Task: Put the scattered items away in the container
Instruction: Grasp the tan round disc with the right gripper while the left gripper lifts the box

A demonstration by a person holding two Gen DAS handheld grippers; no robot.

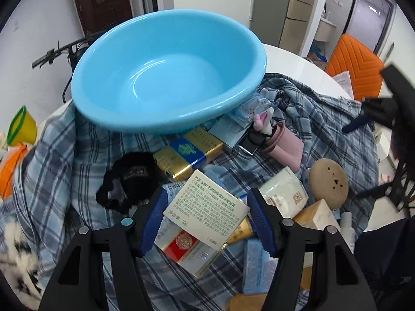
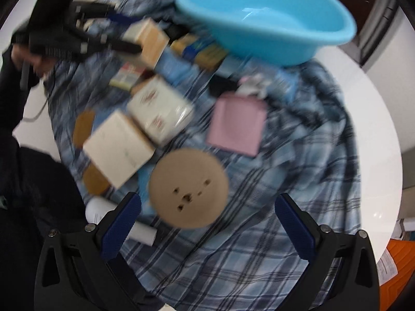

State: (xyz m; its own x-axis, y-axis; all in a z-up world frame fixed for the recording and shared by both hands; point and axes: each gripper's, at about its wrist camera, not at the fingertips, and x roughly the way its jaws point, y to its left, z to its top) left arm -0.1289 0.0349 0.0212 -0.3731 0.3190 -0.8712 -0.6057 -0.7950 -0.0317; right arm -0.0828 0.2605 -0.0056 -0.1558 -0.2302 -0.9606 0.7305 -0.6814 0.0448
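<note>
From the left wrist camera, we see our left gripper (image 1: 206, 217) closed on a white box with green print (image 1: 207, 211). Both blue pads (image 1: 155, 217) press its two short sides, and the box hangs above a red and white packet (image 1: 188, 246), so we judge it is lifted and not lying in the pile. The blue basin (image 1: 168, 72) stands just ahead, tilted because its near edge rests on the checked cloth (image 1: 59, 155) and on some packets. It has nothing inside yet. A gold and blue packet (image 1: 188, 153), a black scrunchie (image 1: 129, 178), a pink pouch (image 1: 282, 147) and a round tan disc (image 1: 329, 181) lie scattered between us and the basin.

From the right wrist camera, which is blurred, our right gripper (image 2: 207, 225) is wide open and holds nothing. It hangs over the round tan disc (image 2: 188, 188), so we think this piece is its next target. The blue basin (image 2: 264, 18) is far ahead, behind the pink pouch (image 2: 237, 124).
</note>
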